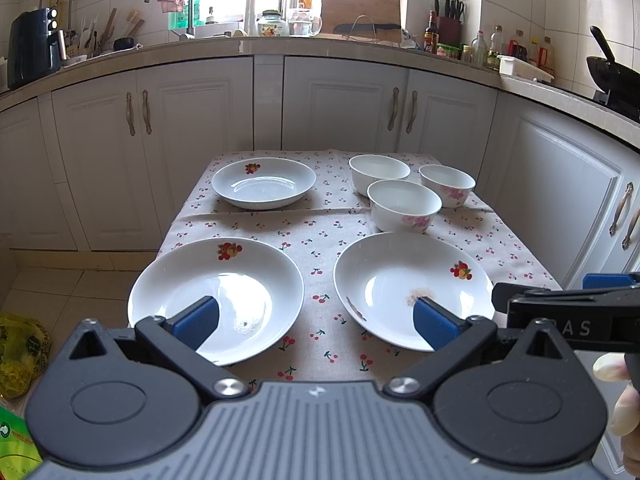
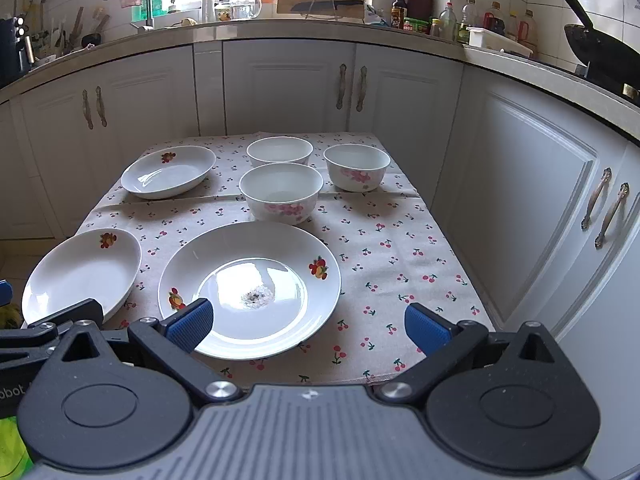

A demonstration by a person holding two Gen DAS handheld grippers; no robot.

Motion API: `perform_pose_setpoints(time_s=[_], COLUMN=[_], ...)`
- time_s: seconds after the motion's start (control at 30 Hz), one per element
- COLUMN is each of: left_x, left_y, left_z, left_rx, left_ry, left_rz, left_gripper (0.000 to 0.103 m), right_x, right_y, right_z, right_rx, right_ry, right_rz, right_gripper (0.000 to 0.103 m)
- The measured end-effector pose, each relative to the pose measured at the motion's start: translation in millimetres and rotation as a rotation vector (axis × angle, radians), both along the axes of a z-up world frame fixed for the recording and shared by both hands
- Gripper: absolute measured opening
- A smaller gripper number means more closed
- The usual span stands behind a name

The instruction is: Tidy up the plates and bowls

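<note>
Both your grippers hang spread and empty at the near table edge, nothing stacked yet.

Take the front bowl [image 2: 281, 196] as your landmark: the smudged plate [image 2: 250, 290] lies just in front of it, nearly touching, so lifting that glossy rim carelessly could knock the bowl or let the plate slip. Your left gripper [image 1: 316, 322] and right gripper [image 2: 308, 326] hold nothing. A second plate [image 2: 82, 274] sits to the bowl's front-left, a third [image 2: 169, 172] to its left, and two more bowls [image 2: 279, 151] [image 2: 357, 167] just behind it.

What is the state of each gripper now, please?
Left gripper: jaws open, holding nothing.
Right gripper: jaws open, holding nothing.
</note>
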State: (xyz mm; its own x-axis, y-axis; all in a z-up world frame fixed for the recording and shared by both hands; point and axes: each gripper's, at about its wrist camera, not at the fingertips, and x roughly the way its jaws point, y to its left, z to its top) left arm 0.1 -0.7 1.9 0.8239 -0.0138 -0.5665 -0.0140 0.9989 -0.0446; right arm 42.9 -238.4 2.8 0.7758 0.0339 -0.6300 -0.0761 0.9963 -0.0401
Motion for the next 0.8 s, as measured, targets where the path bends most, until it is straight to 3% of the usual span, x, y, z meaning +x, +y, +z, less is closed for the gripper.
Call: perform_pose_setpoints(time_s=[0.8], left_x=[16.5], left_y=[17.3], left_z=[-7.8], left_rx=[0.008], left_ry=[0.009], left_rz=[-0.030], left_gripper=[0.102], right_x=[22.4], right_y=[6.2], right_z=[2.3], right_rx=[-0.001], right_ry=[0.024], right_rz=[0.111], right_gripper=[0.103])
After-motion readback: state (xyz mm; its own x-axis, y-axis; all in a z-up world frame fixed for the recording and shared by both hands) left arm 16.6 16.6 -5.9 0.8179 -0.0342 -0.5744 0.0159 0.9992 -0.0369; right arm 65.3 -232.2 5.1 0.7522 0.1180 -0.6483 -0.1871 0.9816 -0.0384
